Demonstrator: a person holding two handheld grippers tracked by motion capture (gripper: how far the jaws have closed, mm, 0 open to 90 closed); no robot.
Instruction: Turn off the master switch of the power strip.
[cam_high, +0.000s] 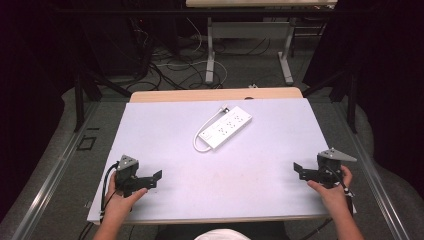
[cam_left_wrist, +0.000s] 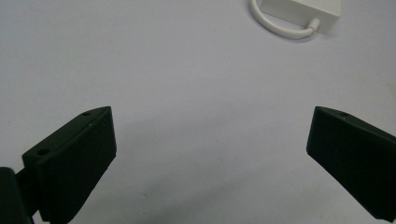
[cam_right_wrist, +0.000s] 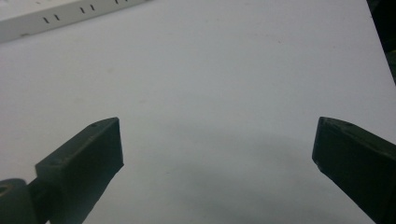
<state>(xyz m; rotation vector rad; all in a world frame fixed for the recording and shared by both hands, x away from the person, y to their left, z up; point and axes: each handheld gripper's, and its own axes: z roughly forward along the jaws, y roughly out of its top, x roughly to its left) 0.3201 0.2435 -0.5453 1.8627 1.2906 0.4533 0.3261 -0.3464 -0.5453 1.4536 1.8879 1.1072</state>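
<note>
A white rectangular plastic power strip lies flat on the white table top, slightly far of centre, set diagonally with its white cord looped at the near-left end. The left gripper rests at the near-left of the table, jaws spread wide with nothing between them. The right gripper rests at the near-right, jaws likewise wide apart and empty. Both grippers are well apart from the strip.
</note>
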